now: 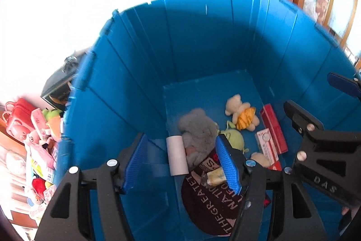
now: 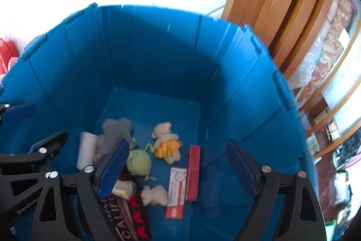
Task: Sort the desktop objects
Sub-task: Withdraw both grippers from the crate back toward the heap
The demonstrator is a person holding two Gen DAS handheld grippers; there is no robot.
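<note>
Several small things lie on the floor of a deep blue bin (image 2: pixel 158 55): a grey plush (image 2: pixel 115 128), a cream bear (image 2: pixel 165 139) in an orange skirt, a green plush (image 2: pixel 138 162), a red box (image 2: pixel 193 171). Both the left gripper (image 1: pixel 180 164) and right gripper (image 2: pixel 178 171) hover above, fingers spread, empty.

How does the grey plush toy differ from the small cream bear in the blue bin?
The grey plush toy is larger than the cream bear. It is plain grey and unclothed; the bear wears an orange-yellow skirt. The grey toy touches the white roll; the bear lies apart. Both lie on the floor of the blue bin.
</note>
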